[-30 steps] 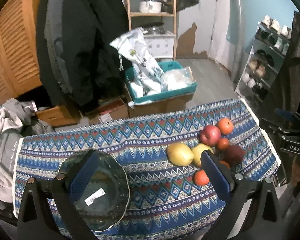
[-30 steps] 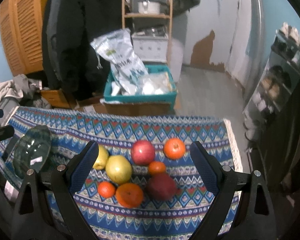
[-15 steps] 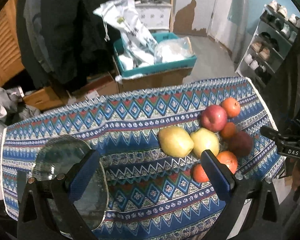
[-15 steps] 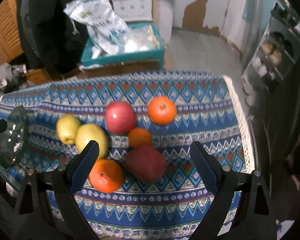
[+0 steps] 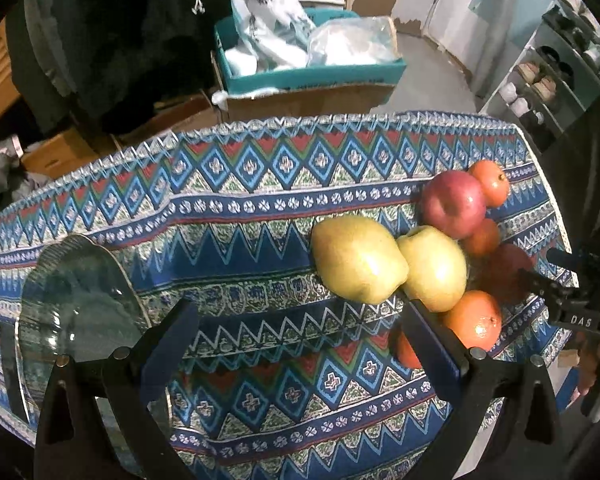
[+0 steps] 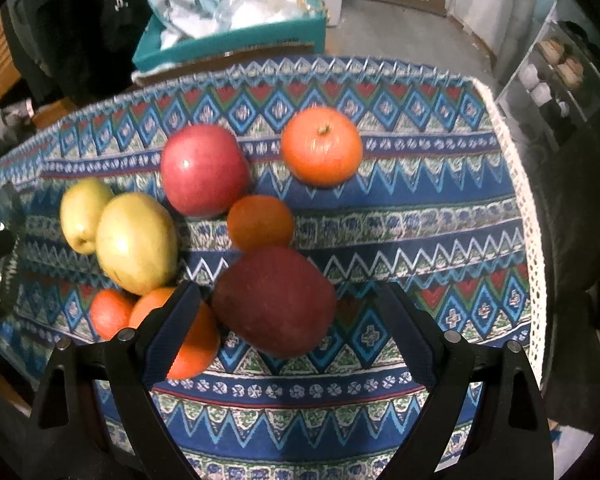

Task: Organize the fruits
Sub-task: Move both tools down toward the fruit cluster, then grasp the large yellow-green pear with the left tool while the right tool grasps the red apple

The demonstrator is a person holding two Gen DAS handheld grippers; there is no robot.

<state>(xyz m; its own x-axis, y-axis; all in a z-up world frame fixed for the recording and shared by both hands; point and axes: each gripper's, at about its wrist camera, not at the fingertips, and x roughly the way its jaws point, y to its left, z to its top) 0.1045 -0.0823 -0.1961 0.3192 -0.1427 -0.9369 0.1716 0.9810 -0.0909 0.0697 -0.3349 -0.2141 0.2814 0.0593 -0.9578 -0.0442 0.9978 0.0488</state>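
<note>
Sorting not yet begun: every fruit lies loose on the patterned cloth (image 6: 440, 216).

The glass plate (image 5: 80, 304) looks bare, well left of the dark red apple (image 6: 274, 300); left gripper (image 5: 300, 336) and right gripper (image 6: 288, 320) both gape, holding nothing.

A woven patterned tablecloth (image 6: 420, 216) lies matt; the glass plate (image 5: 72, 300) at nine o'clock looks ribbed and glossy; the red apple (image 6: 204, 168) shines.

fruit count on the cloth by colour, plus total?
Yellow-green: 2, the pear and the smaller one behind it
Red: 2
Orange: 4
Total: 8
</note>
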